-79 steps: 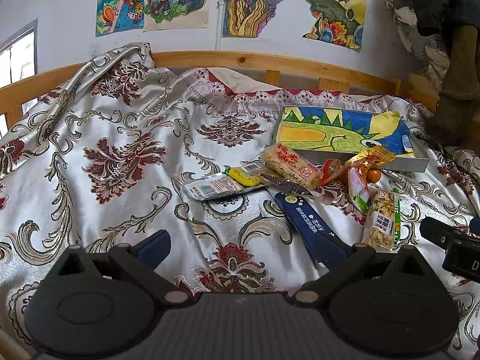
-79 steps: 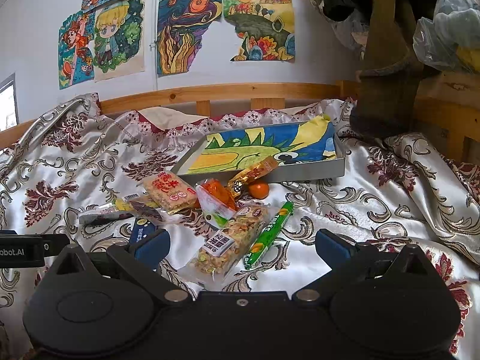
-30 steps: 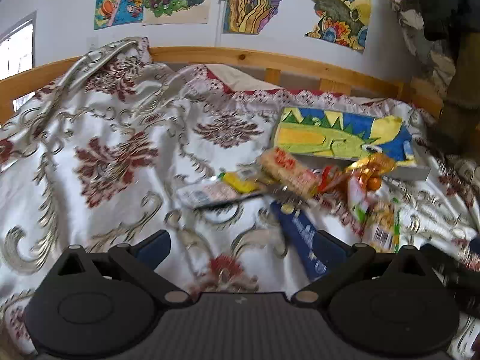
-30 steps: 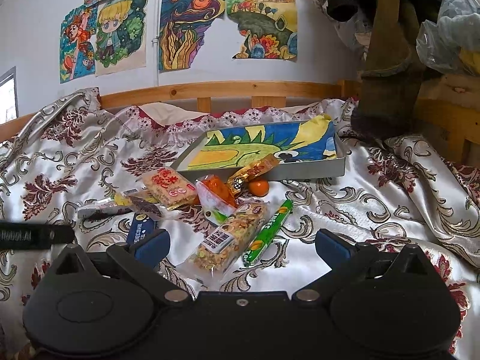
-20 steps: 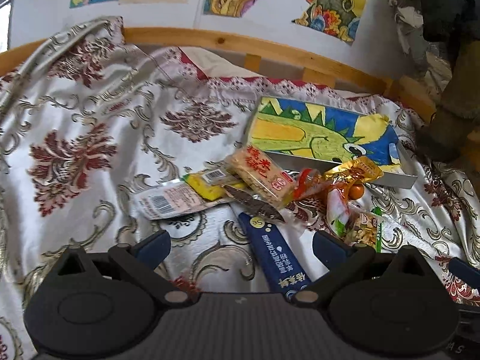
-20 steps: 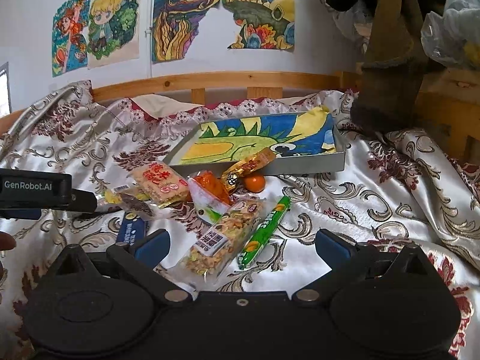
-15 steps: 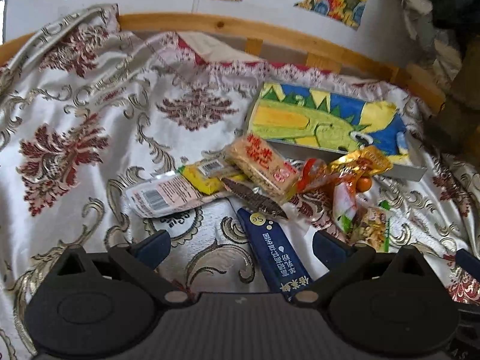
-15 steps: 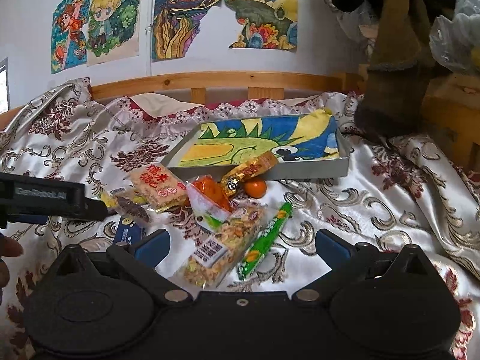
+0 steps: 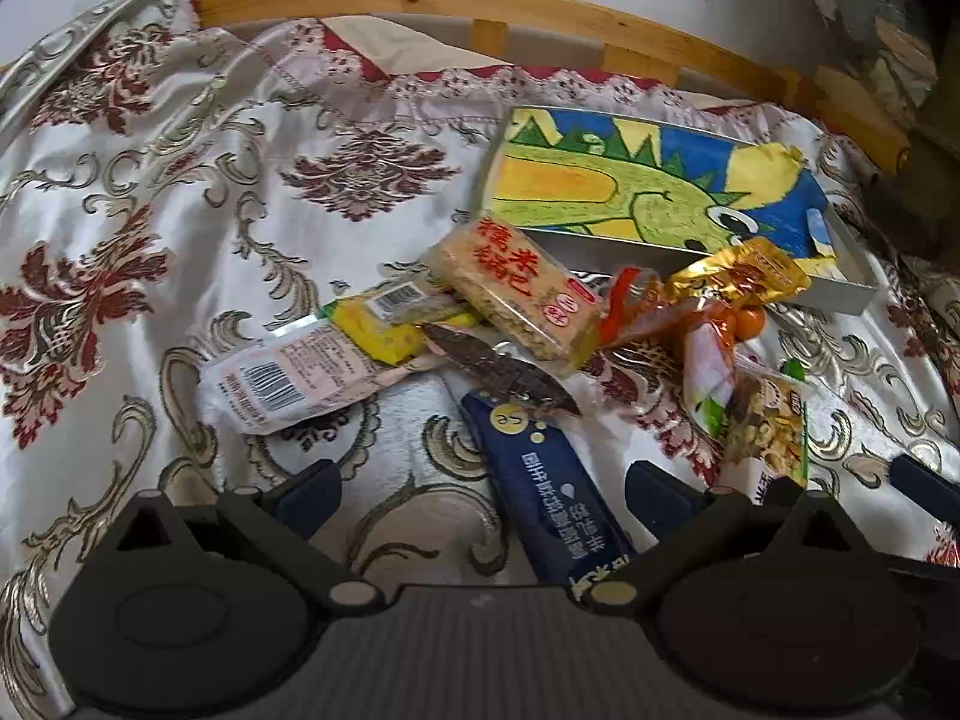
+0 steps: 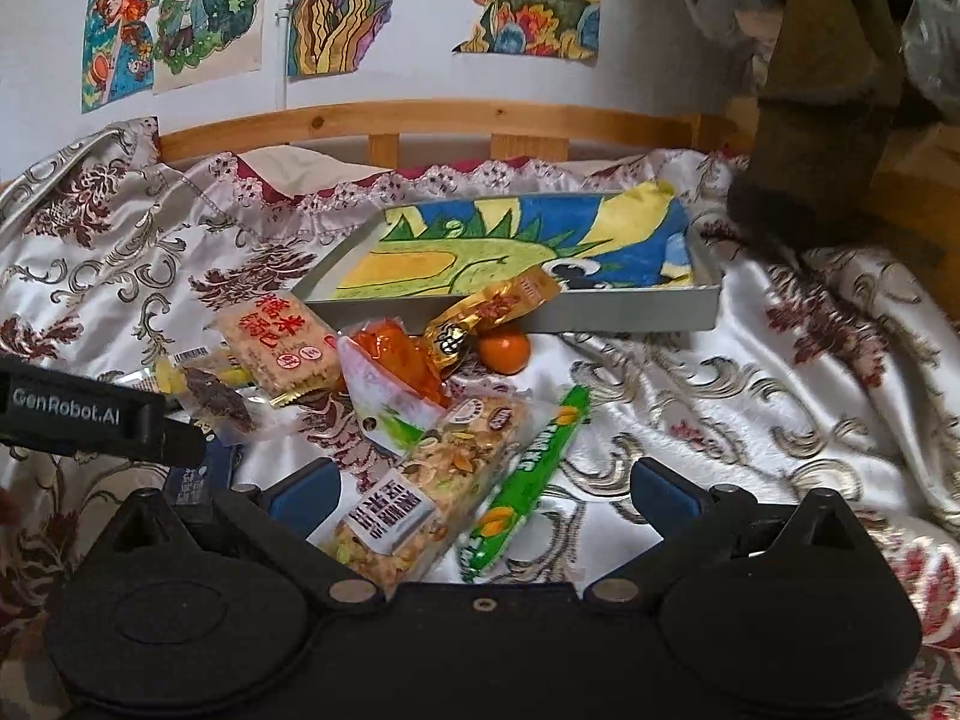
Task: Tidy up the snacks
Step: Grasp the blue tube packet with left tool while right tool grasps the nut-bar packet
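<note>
So the snacks are all sitting in one loose heap on the bedspread (image 9: 180, 192) right in front of the tray (image 10: 630, 309), which I'm guessing is where they're meant to end up, since it's lying flat with nothing in it but that dinosaur drawing lining the bottom. The left gripper (image 9: 483, 489) is hanging low over the blue bar (image 9: 549, 492), fingers spread wide with the bar running straight up between them, so it looks like that one's getting picked first, probably because it's the nearest and lying clear of most of the pile (only the dark wrapper (image 9: 504, 369) is overlapping its far end). The right gripper (image 10: 483, 495) is also wide open, holding nothing, hovering above the nut bar (image 10: 432, 480) and the green stick (image 10: 528, 480), which are lying side by side and touching. The rice cracker (image 9: 519, 294) is sitting on top of the yellow pack (image 9: 378, 330), and the gold pack (image 10: 492, 312) is leaning on the tray's front wall with the orange (image 10: 504, 349) just below it. Compared with a couple of seconds back, the left gripper is getting way closer and tilting down: the blue bar was off to its right side and now it's centred in the gap. The right one is barely shifting, just creeping in a bit. The snacks themselves aren't moving at all.
</note>
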### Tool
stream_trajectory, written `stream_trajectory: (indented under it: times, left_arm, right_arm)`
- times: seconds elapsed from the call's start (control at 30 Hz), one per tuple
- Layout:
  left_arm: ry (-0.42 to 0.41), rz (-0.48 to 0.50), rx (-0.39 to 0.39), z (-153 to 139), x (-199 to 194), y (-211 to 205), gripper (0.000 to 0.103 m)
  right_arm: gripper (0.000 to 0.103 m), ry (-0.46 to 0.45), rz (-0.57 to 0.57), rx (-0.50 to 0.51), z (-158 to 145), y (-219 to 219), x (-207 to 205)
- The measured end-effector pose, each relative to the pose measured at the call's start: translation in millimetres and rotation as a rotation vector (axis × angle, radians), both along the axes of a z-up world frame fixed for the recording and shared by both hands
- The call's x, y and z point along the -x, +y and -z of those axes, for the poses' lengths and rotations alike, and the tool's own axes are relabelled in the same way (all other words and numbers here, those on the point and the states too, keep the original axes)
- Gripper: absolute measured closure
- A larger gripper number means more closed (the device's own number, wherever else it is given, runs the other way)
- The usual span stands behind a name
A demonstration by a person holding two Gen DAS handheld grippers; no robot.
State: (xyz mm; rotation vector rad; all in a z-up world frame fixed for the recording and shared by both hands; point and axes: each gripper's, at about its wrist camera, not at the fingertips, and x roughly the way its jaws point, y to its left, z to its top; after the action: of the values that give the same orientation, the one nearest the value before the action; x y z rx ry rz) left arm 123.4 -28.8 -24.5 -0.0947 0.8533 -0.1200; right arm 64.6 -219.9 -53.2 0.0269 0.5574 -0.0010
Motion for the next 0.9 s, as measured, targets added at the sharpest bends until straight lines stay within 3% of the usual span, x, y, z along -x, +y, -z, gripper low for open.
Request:
stream_trajectory:
  times: [0.13,0.33,0.57,0.77,0.9]
  left_arm:
    - [0.003,0.008,0.004,2,-1,-1,0.001]
    - [0.037,-0.006,0.088,8,-7,4,0.004]
    - [0.07,-0.015,0.087,14,-15,-1,0.018]
    - [0.073,-0.016,0.099,16,-17,-4,0.022]
    - [0.088,0.001,0.066,19,-20,-9,0.022]
  right_arm:
    - [0.01,0.003,-0.034,0.01,4,6,-5]
    - [0.013,0.002,-0.068,0.019,9,14,-10]
    - [0.025,0.066,-0.073,0.072,23,26,-22]
    - [0.026,0.068,-0.073,0.06,24,24,-20]
    - [0.024,0.086,-0.063,0.073,26,24,-22]
